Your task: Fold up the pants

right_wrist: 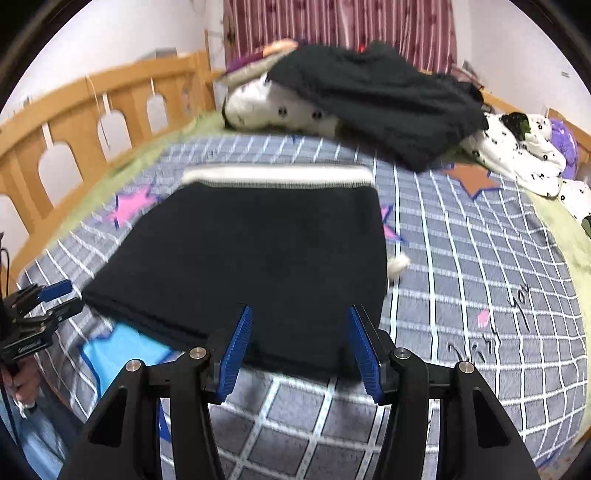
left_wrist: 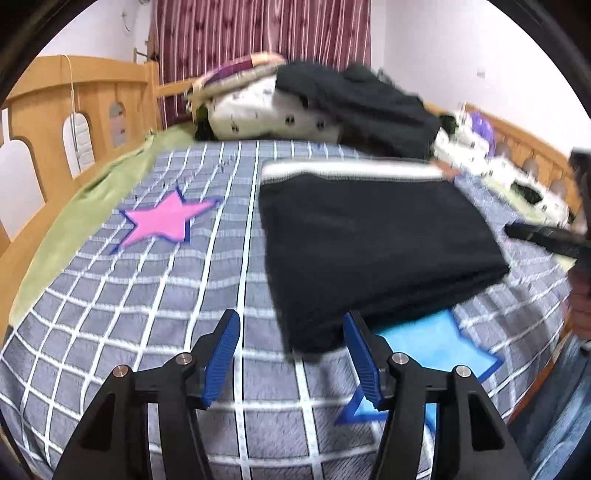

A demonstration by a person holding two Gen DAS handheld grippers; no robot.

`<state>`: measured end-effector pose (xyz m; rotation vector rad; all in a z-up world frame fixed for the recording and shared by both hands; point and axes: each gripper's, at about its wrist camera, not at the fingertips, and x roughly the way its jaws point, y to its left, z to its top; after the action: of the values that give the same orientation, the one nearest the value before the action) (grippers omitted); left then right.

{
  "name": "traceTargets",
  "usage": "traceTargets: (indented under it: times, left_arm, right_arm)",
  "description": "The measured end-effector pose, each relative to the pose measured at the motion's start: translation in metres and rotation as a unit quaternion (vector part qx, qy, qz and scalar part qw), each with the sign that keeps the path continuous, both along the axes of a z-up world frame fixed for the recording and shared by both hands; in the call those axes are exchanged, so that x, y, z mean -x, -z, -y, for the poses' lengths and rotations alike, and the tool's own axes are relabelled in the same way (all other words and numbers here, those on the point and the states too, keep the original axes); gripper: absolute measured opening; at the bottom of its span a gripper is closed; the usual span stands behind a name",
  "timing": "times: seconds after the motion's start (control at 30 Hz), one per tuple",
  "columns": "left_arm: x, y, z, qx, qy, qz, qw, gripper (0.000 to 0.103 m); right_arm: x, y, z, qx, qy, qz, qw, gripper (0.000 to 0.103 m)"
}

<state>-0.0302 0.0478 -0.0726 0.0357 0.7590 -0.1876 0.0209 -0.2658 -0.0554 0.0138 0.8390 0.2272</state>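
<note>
- Surface: bed w/ grey quilt (left_wrist: 155, 317), white grid lines, star patches. Pink star (left_wrist: 162, 221) up and left of the left gripper (left_wrist: 291, 354); blue star (left_wrist: 439, 343) just right of its right finger, partly under the pants.
- Room: wooden bed rail (left_wrist: 74, 110) far left, striped maroon curtain (left_wrist: 258, 33) straight ahead behind the bed, pale walls. Green sheet (left_wrist: 74, 218) runs along the quilt's left edge.
- Pants (right_wrist: 258, 258): black, folded into a flat rectangle w/ pale waistband at the far end, lying on the quilt right ahead of the right gripper (right_wrist: 301, 347); ahead and right of the left one.
- Left gripper: jaws apart, nothing between the pads; the pants' near corner sits just beyond the tips, seemingly not touching.
- Right gripper: jaws apart, nothing pinched; the pants' near edge lies past the fingertips.
- Other stuff: dark garment (right_wrist: 380, 99) draped over white spotted bedding (right_wrist: 280, 107) far ahead; more spotted bedding (right_wrist: 517, 151) far right.
- No containers in view.
- Both views motion-blurred.
</note>
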Motion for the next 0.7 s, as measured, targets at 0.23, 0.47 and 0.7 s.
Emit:
traceTargets:
  times: [0.23, 0.47, 0.7]
  left_arm:
    - [-0.051, 0.018, 0.036, 0.006, -0.004, -0.046, 0.9989, 0.059]
    - [-0.058, 0.042, 0.030, 0.032, -0.021, -0.085, 0.9956, 0.078]
    - [-0.067, 0.049, 0.019, 0.084, -0.026, -0.113, 0.9897, 0.082]
  right_arm:
    - [-0.031, 0.034, -0.004, 0.032, 0.023, -0.048, 0.998, 0.054]
    - [-0.027, 0.054, 0.001, 0.045, 0.035, -0.079, 0.995, 0.056]
    - [-0.021, 0.048, -0.001, 0.051, 0.039, -0.067, 0.996, 0.059]
